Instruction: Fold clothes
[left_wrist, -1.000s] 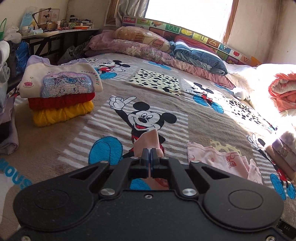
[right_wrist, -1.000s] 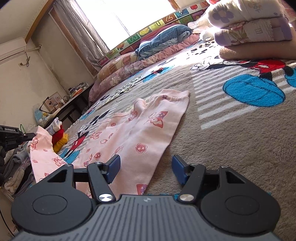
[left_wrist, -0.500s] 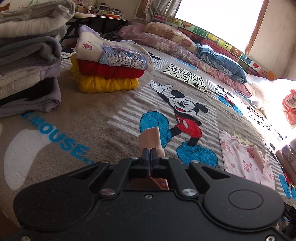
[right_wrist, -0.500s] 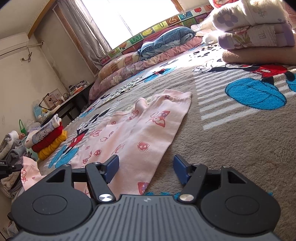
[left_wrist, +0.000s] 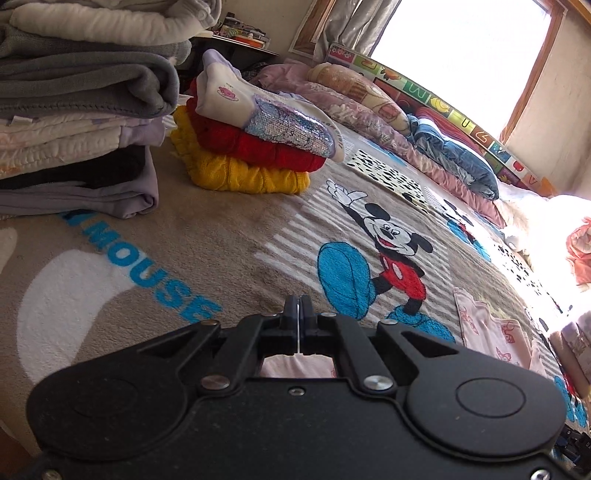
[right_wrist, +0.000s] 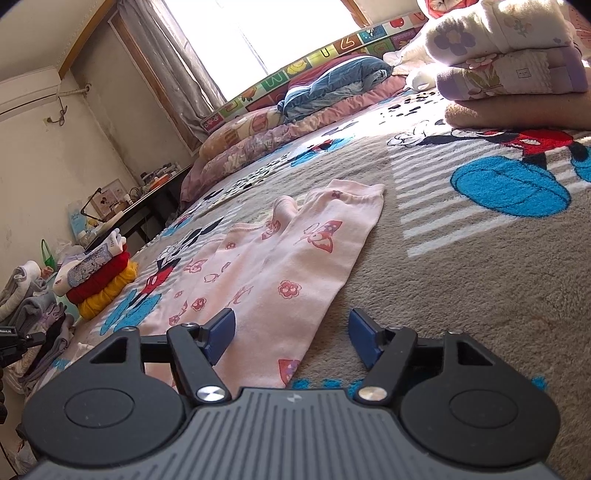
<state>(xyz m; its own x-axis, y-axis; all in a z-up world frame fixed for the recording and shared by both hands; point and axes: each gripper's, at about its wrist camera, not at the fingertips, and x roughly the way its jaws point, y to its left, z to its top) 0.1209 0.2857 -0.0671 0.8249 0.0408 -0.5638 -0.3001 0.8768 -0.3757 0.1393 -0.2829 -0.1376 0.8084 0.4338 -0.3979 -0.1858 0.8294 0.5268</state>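
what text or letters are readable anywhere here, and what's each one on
"MOUSE" in blue letters: on the brown Mickey Mouse blanket, with its start hidden by the folded stack.
Single letters and digits such as "W", "G", "7": on the colourful alphabet panel under the window, most too blurred to read.
Small white label on the folded floral quilt: too small to read.

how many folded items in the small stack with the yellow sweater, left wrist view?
3. Yellow sweater at the bottom, red sweater in the middle, white sequined top on top. Thinner items between them could be hidden.

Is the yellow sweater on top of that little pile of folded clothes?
No, the yellow sweater lies at the bottom, under the red sweater and the white sequined top.
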